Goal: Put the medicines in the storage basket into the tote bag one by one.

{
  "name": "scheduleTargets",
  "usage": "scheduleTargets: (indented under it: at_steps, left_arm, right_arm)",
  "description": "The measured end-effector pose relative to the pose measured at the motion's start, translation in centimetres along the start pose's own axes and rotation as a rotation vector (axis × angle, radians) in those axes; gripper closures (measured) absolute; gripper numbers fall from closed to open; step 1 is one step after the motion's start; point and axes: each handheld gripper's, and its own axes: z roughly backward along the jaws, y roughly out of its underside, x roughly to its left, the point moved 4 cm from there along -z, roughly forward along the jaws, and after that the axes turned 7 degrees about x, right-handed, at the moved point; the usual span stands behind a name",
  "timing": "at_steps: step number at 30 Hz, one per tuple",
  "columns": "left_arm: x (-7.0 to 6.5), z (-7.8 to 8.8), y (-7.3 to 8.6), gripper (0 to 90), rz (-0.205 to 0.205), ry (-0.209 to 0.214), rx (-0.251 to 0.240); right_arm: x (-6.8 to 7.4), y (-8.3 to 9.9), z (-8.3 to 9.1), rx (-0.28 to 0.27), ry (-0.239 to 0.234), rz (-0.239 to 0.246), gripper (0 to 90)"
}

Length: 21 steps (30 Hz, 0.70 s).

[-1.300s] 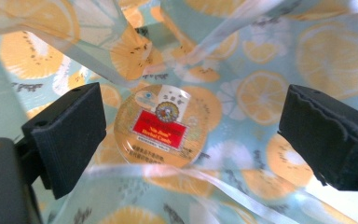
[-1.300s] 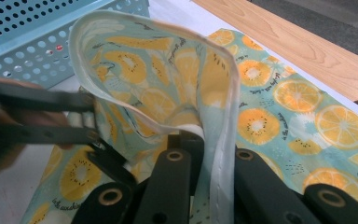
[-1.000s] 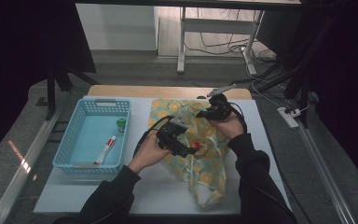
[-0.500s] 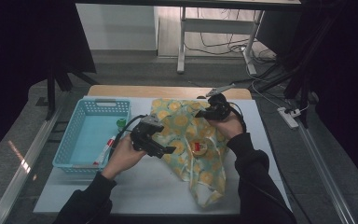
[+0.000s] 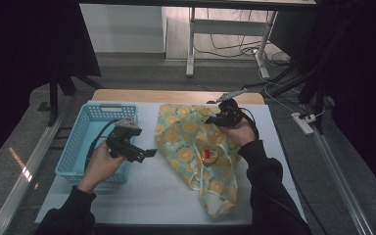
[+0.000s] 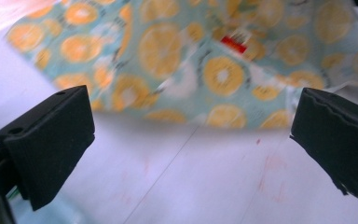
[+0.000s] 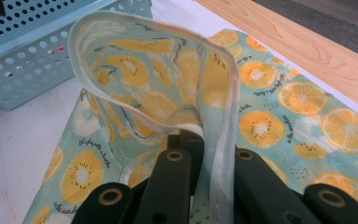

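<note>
A cloth bag (image 5: 191,142) printed with lemon slices lies across the middle of the white table, with a small red thing (image 5: 206,155) showing in its folds. My right gripper (image 5: 209,119) is shut on the bag's white-hemmed edge (image 7: 214,154) and holds it raised at the far side. My left gripper (image 5: 148,154) hovers between the blue basket (image 5: 81,147) and the bag, pointing at the bag. Its jaws have just been opening and stand wide with nothing between them. In the left gripper view, the bag (image 6: 168,56) and the red thing (image 6: 234,44) lie ahead of my left gripper (image 6: 191,140).
The blue plastic basket (image 7: 37,42) stands at the table's left side, right behind my left hand. A wooden strip (image 5: 176,96) runs along the table's far edge. Bare white tabletop (image 5: 152,191) lies in front of the bag.
My left gripper has moved left, from over the bag to the space beside the basket. The red thing stays in the bag. The right gripper has kept still on the bag's edge.
</note>
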Motion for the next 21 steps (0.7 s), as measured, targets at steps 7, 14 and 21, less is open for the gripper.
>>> scheduleTargets:
  at_steps: [7, 14, 21]
  left_arm:
    - [2.7, 1.7, 2.6, 0.7, 0.078, -0.079, 0.031]
    - [5.7, 2.7, 5.3, 0.5, 0.145, -0.126, 0.049]
    - [7.9, 1.9, 7.3, 0.0, 0.179, -0.183, 0.127]
  right_arm:
    - [0.0, 0.2, 0.0, 0.001, 0.0, -0.001, 90.0]
    - [-0.1, 0.3, 0.0, 0.001, 0.0, -0.002, 90.0]
    - [0.0, 0.3, -0.1, 0.003, -0.001, -0.002, 90.0]
